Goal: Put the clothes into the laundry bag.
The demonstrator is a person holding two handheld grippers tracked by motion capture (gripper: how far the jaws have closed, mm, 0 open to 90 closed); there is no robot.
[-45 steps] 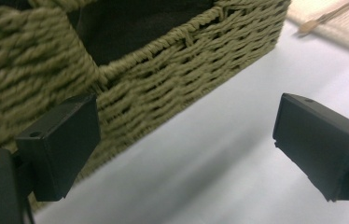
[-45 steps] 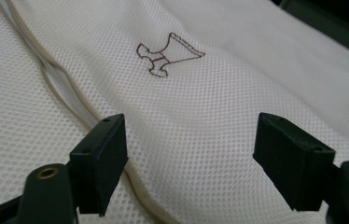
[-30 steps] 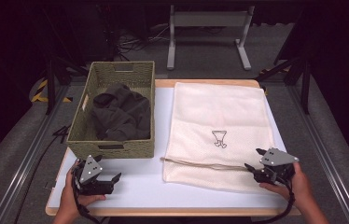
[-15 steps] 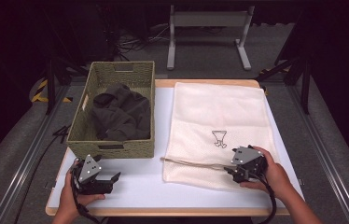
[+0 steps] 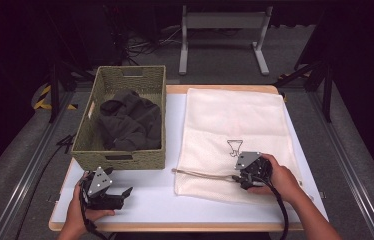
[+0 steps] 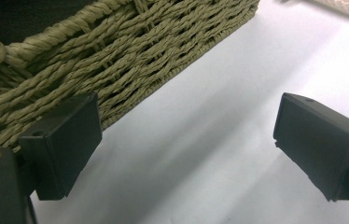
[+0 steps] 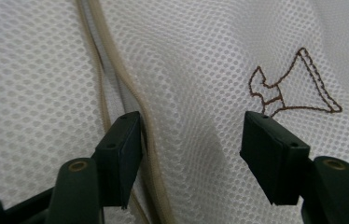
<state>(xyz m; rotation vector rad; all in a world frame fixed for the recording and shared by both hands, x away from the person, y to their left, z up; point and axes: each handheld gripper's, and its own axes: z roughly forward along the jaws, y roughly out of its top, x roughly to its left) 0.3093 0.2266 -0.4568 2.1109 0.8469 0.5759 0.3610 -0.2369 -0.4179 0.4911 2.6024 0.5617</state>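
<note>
A cream mesh laundry bag point(image 5: 235, 125) lies flat on the right of the white table, with a brown embroidered mark point(image 7: 294, 88) and a beige drawstring point(image 5: 200, 174) along its near edge. My right gripper point(image 5: 242, 179) rests on the bag's near part, open, its jaws pressed on the mesh point(image 7: 186, 70) beside the drawstring point(image 7: 116, 70). A woven green basket point(image 5: 87, 145) at the left holds dark clothing point(image 5: 127, 122). My left gripper point(image 5: 120, 194) sits open on the table in front of the basket point(image 6: 116, 56), holding nothing.
The white table top point(image 5: 145, 200) has a wooden rim. Metal rails run along both sides of the table, and a grey stand point(image 5: 222, 30) is on the floor beyond it.
My right gripper has moved left from the table's right edge onto the near part of the bag. The left gripper has stayed put.
</note>
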